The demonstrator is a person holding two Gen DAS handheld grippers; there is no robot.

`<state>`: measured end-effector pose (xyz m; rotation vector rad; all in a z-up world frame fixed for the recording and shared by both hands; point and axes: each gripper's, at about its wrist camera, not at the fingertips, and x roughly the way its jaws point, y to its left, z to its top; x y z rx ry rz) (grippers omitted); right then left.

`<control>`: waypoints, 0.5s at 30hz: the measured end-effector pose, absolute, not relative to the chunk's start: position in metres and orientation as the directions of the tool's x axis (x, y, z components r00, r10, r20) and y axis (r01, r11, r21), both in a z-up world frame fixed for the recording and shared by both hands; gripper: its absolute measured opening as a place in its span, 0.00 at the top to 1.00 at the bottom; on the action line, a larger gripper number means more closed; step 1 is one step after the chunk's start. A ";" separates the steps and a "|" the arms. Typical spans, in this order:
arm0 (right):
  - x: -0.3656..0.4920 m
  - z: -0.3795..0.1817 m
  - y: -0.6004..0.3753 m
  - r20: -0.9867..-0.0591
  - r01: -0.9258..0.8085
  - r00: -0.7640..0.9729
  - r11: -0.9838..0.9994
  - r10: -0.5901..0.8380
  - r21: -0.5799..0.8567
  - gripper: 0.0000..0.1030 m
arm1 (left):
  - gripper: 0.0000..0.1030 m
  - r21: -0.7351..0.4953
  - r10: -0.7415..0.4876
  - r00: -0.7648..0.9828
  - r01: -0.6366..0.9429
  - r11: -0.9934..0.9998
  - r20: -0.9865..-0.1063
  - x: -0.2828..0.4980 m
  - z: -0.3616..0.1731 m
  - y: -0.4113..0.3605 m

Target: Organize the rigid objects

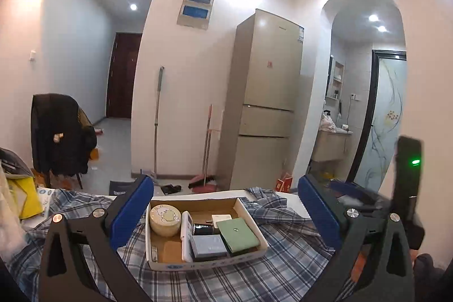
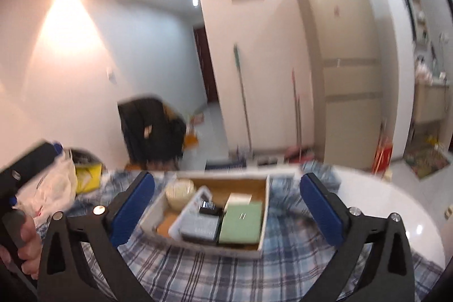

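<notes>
Both grippers wide and empty above the packed box; placing step appears finished.

Left gripper (image 1: 225, 212) and right gripper (image 2: 226, 210) hold nothing. Cardboard box (image 1: 252, 252) sits on the plaid cloth (image 1: 226, 282) on the white tabletop (image 2: 396, 205), long axis running near-to-far. Inside: round tin (image 1: 165, 220) far left, green case (image 1: 239, 234) right. Next move, probably: look for stray items.

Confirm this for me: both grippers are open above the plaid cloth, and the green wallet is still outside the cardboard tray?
Not quite. The green wallet lies inside the cardboard tray, at its right side, as the left wrist view shows. The left gripper and right gripper are open above the plaid cloth.
</notes>
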<state>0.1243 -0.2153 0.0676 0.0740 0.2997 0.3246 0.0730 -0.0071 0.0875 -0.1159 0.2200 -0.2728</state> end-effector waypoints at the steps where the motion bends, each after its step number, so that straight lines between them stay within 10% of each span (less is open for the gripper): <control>1: 0.114 0.070 -0.218 -0.239 -0.296 0.919 0.949 0.313 0.106 0.00 | 0.00 -0.112 -0.255 0.952 0.239 0.965 -0.167 0.061 0.088 -0.010; 15: 0.047 0.057 -0.229 -0.138 -0.319 0.937 0.947 0.321 0.037 0.00 | 0.00 -0.042 -0.166 0.983 0.163 0.986 -0.080 0.011 0.050 -0.013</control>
